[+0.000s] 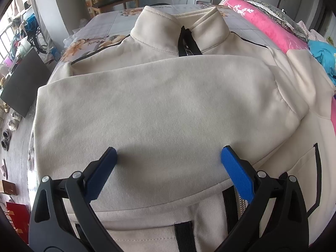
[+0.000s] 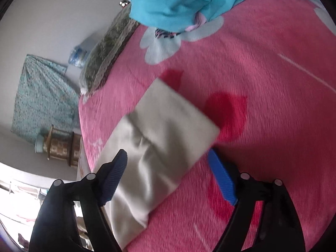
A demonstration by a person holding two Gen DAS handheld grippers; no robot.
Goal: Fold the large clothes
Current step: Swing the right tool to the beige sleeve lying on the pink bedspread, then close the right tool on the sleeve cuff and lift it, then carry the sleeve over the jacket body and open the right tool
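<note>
A cream zip-up jacket (image 1: 159,109) with black trim lies on the bed, collar at the far end. One sleeve is folded across its chest. My left gripper (image 1: 168,157) is open and empty, hovering just above that folded sleeve. In the right wrist view the jacket's other sleeve (image 2: 159,147) lies stretched out on a pink blanket (image 2: 262,84). My right gripper (image 2: 168,159) is open, its blue fingers on either side of this sleeve near the cuff; the view is blurred.
The pink blanket (image 1: 271,27) and a blue cloth (image 1: 323,54) sit at the jacket's right; the blue cloth (image 2: 178,2) lies beyond the sleeve. A patterned cushion (image 2: 105,56) is at the bed's far edge. A wooden chair (image 1: 117,0) stands behind the bed, shoes (image 1: 12,119) on the floor left.
</note>
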